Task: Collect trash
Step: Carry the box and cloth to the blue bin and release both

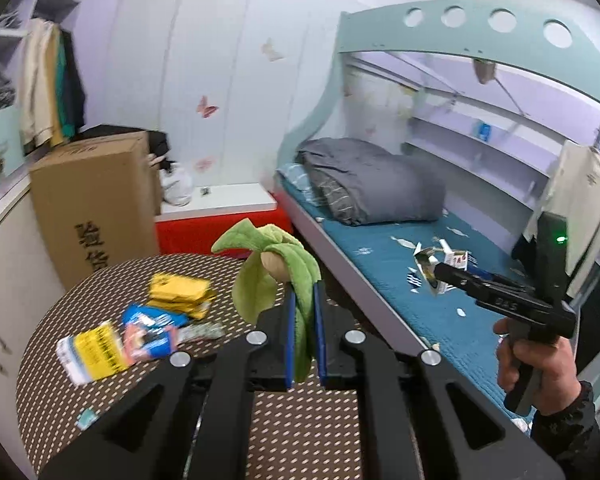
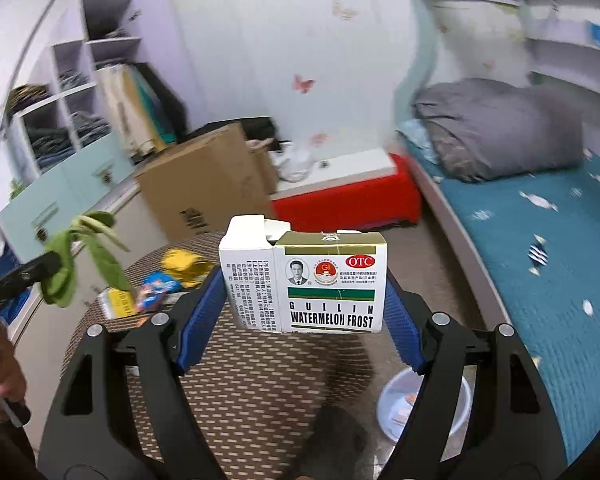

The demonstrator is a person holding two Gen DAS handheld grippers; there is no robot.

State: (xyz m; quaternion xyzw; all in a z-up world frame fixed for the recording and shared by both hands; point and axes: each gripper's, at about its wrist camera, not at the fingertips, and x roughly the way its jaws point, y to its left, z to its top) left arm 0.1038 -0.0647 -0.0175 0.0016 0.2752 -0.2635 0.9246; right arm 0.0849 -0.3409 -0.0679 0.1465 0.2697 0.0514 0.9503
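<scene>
My left gripper (image 1: pixel 304 294) is shut on a green leafy plush toy (image 1: pixel 276 264) with a beige ball in it, held up above the round brown patterned table (image 1: pixel 300 420). The same left gripper (image 2: pixel 50 264) and green plush toy (image 2: pixel 84 256) show at the left of the right wrist view. My right gripper (image 2: pixel 304 280) holds a white medicine box (image 2: pixel 324 284) printed "Watermelon Frost" between its wide-set blue pads. That box (image 1: pixel 440 270) hangs over the bed in the left wrist view. Yellow packets (image 1: pixel 180 294), a blue wrapper (image 1: pixel 152 326) and a yellow-and-white packet (image 1: pixel 92 354) lie on the table.
A tall cardboard box (image 1: pixel 96 200) stands behind the table, beside a red-and-white bench (image 1: pixel 220 216). The bunk bed's teal mattress (image 1: pixel 380 276) carries a grey duvet (image 1: pixel 364 180) and paper scraps. A pale blue basin (image 2: pixel 424 404) sits on the floor by the bed.
</scene>
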